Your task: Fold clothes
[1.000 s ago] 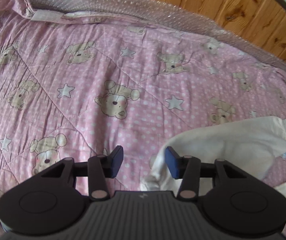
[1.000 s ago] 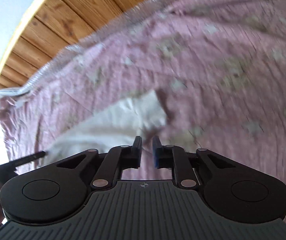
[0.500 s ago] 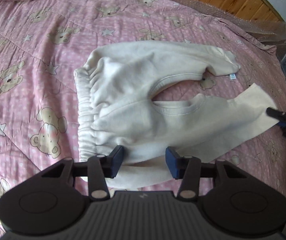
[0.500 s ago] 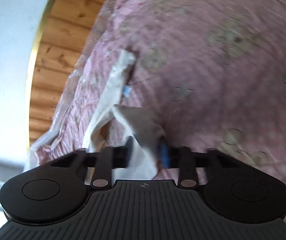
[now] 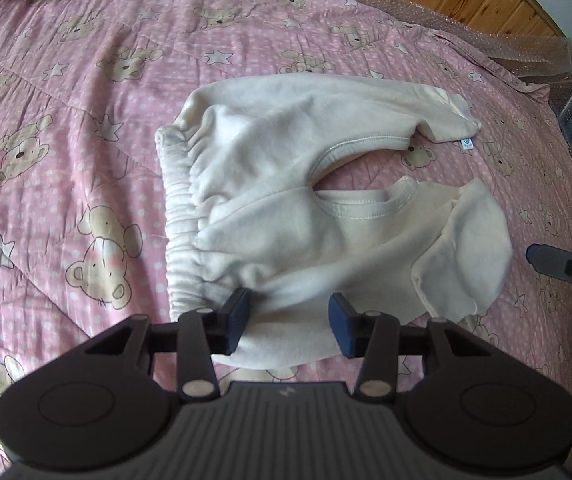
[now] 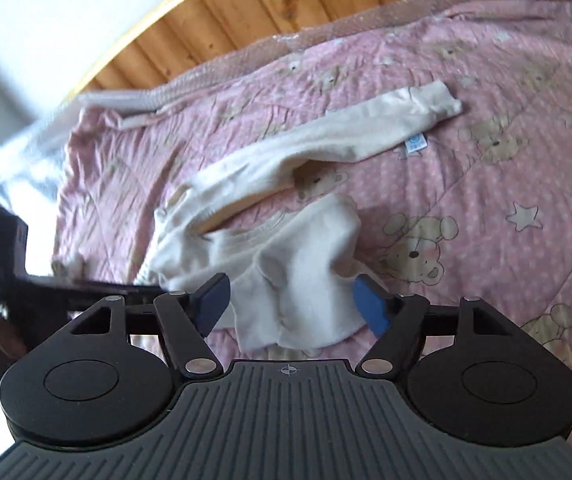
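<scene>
Cream fleece trousers are spread on a pink bear-and-star printed quilt, one leg folded back between the spread jaws of the right gripper. The left gripper is held spread over fabric. A small blue-marked label is unreadable.

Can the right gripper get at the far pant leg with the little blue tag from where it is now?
Probably yes: the right gripper is open, and nothing lies on the far leg; only the folded near leg lies between.
</scene>
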`<state>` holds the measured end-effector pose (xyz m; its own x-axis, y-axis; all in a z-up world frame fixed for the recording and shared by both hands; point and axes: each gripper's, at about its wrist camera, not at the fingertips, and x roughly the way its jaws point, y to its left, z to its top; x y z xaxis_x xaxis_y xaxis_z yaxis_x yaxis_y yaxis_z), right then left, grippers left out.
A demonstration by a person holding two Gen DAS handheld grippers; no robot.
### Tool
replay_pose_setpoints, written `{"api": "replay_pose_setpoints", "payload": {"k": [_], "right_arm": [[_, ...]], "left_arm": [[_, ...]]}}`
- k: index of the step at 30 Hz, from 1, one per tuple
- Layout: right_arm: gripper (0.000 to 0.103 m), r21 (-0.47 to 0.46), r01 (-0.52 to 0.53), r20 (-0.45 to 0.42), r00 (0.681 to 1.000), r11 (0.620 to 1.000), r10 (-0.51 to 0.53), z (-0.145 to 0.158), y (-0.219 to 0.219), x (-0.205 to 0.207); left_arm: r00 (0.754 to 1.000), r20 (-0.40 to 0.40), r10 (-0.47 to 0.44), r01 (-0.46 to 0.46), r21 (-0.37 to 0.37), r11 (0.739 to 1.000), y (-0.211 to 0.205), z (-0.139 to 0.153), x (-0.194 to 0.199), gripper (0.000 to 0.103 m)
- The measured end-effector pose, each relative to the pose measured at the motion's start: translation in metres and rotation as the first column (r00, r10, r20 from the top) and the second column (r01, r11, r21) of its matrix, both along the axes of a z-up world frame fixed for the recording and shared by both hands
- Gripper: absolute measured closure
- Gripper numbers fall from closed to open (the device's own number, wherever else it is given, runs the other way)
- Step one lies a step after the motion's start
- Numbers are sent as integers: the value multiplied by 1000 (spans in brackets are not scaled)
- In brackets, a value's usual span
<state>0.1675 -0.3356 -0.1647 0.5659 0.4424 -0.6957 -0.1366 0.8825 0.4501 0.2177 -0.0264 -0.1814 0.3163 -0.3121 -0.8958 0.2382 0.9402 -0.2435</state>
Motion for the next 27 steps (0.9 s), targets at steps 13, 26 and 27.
{"api": "replay_pose_setpoints", "payload": {"k": [13,26,27], "right_arm": [[94,-458,-346,2,921,819,390,-15,96,5],[64,-217,5,-7,1000,976,-7,5,-130,29],[46,-202,-82,26,996,976,89,15,-127,21]], "left_arm": [[1000,22,-8,8,21,1000,-4,-2,0,57],[983,74,-168,161,100,982,-38,37,-20,49],[977,81,-199,187,132,973,-45,44,-26,46]]}}
